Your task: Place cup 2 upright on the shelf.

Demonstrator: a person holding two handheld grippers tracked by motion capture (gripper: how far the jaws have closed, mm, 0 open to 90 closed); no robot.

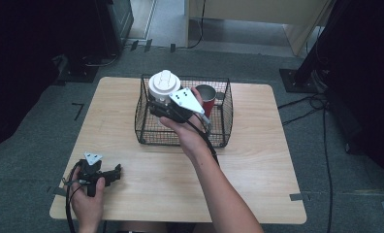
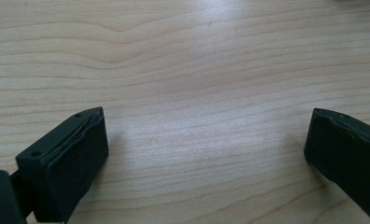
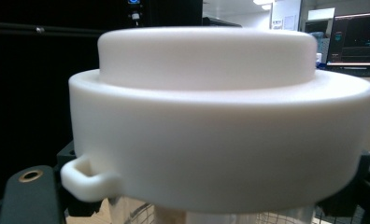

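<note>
Right gripper: black, with a grey three-cornered plate on top. Its jaws are clamped on the white jar, just under the lid.
White jar: a round jar with a thick, smooth white lid that has a raised round step on top. It is held up over the back left part of the wire basket.
Lid close up: plain, matte white plastic with a small loop sticking out low on its side. The body below looks see-through.
Wire basket: black, thin metal mesh, box shaped, in the middle of the table.
Red cup: round, shiny dark inside, standing in the basket next to the jar.
Left gripper: rests near the table's front left corner. Its two blocky black jaws are wide apart, with nothing between them.
Table: light wood with wavy grain lines and rounded corners.
</note>
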